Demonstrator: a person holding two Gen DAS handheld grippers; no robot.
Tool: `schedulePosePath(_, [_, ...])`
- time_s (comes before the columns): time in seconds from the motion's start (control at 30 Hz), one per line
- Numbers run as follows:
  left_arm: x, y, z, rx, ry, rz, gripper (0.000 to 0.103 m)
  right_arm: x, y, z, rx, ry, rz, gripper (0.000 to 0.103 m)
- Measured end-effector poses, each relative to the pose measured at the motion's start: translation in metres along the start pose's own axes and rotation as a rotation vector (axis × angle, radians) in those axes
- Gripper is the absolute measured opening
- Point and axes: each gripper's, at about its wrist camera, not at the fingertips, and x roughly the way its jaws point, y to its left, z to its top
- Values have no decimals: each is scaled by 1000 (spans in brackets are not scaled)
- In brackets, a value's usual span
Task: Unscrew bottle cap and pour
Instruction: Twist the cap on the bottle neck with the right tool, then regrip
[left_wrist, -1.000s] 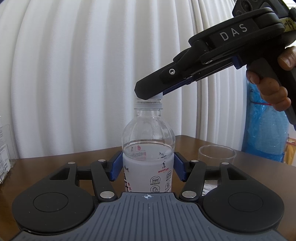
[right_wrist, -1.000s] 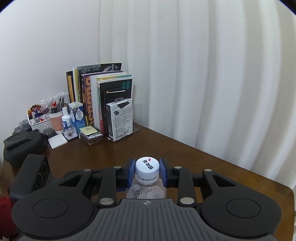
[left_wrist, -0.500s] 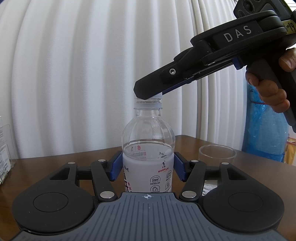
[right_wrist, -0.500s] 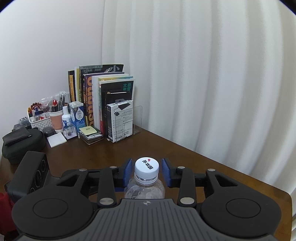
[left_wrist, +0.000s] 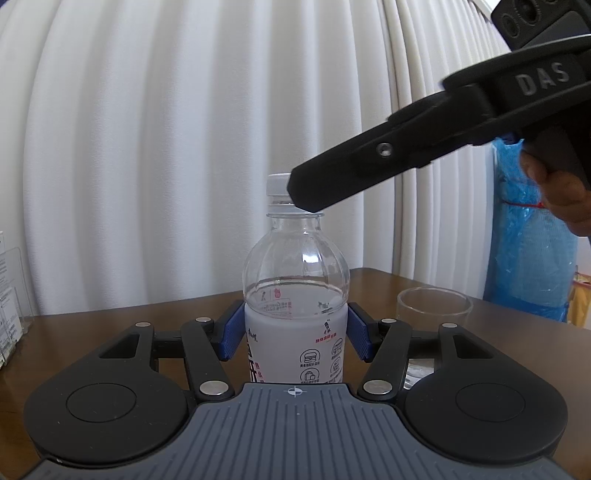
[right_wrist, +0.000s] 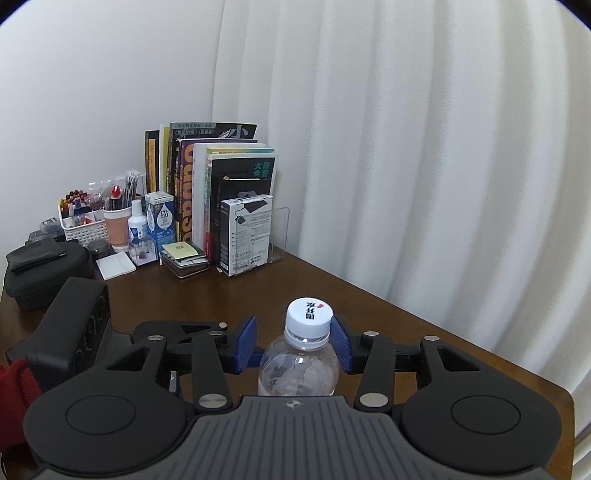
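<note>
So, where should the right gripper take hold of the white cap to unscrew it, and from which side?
Grip the ribbed side wall of the cap, one finger on each side, coming level from the person's side as the right gripper is now. The cap is round and upright on the bottle, which the left gripper holds, so opposite sides likely give the best hold for twisting.
</note>
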Motion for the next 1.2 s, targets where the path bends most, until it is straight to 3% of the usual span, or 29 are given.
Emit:
schedulePosePath(0.6, [-3,-7,-1,-1,2,1,58,-1,6,-1,1,-3,-29,54])
schedulePosePath(0.77, [-2,-8,-2,-3,2,4,58,7,-2,6,34,-16,-70,53])
schedulePosePath(1.2, [-2,-4,0,-9,4,0,58,1,6,-1,47,-18,-51,54])
